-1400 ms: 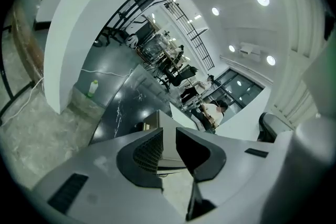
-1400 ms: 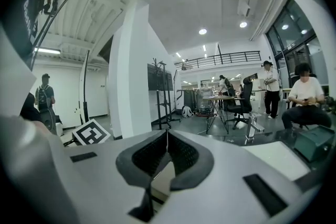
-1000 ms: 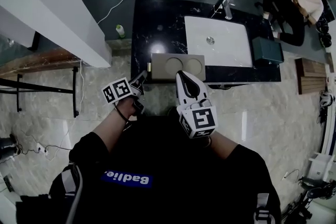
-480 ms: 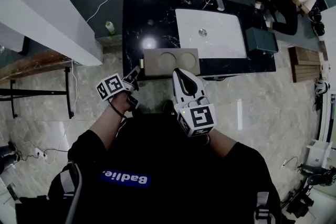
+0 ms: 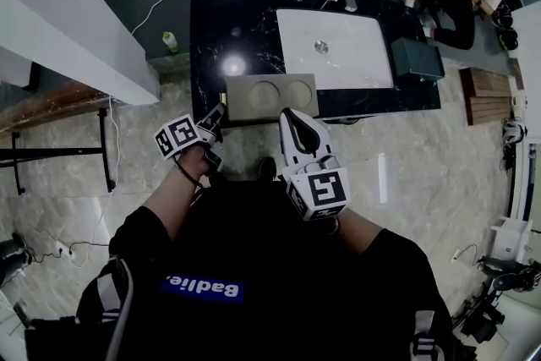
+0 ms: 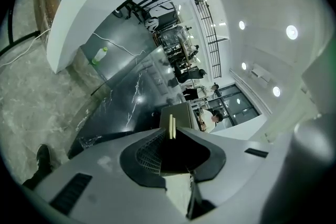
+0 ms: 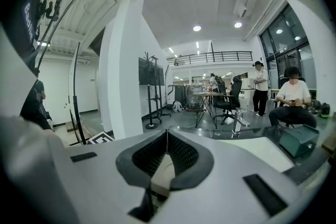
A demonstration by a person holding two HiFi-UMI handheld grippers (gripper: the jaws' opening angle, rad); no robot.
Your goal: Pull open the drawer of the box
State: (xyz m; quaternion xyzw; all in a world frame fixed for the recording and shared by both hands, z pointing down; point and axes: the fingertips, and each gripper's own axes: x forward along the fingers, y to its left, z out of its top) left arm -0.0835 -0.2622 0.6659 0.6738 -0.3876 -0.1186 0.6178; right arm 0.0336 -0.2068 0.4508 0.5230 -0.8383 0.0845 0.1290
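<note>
Left of centre in the head view: left claw (image 5: 216, 116), reaching up and right to the left end of the flat tan rectangular box with two round recesses on top (image 5: 270, 95). Clenched, going by the left gripper view, on the thin brass pull handle (image 6: 171, 126) at that end, pinching only its outer edge. Box sitting at the near edge of the black marble tabletop (image 5: 221, 21), middle of the frame, with the drawer apparently not yet drawn out. Just right of the box's middle: right claw (image 5: 288, 116), closed on nothing, tips over or against the box's near side, hard to tell which. Further right, in the upper part of the frame: white rectangular sink basin (image 5: 338, 55), set into the same tabletop.

Likely trouble from here:
- Slipping off the handle, given so shallow a pinch, if pulled at an angle rather than straight along the drawer's travel.
- Dragging the whole box leftward along the tabletop instead of opening it, unless braced by the right claw.
- Tipping it off the near edge, given how close to that edge it sits.
</note>
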